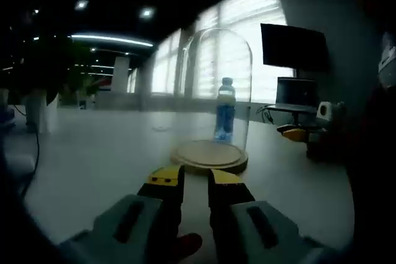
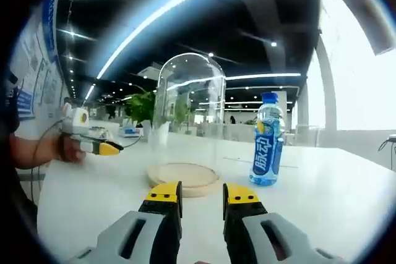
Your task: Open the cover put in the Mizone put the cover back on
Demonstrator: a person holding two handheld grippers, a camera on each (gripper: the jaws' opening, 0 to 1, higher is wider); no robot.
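Glass cover [image 2: 189, 115] on its wooden base [image 2: 184, 178], Mizone bottle [image 2: 268, 140] outside at 3 o'clock on the tabletop [image 2: 322, 196].
Left tool [image 1: 195, 180] and right tool [image 2: 202, 195] slightly spread, empty. Risk: smooth dome slipping from narrow jaws, or its rim toppling the nearby bottle.

Right gripper [image 2: 202, 195] sits low over the white table [image 2: 322, 196], yellow-tipped jaws parted with a clear gap, nothing between them. Straight ahead of the jaws: clear glass dome cover [image 2: 187, 112] seated upright on its round wooden base [image 2: 184, 178], nothing inside it. Mizone bottle [image 2: 268, 140] stands upright ahead and to the right of the jaws, near the base but apart from it, blue cap on. Far left, the left gripper [image 2: 108, 149] comes in, held in a hand [image 2: 70, 151], yellow tips pointing toward the dome, well apart from it.
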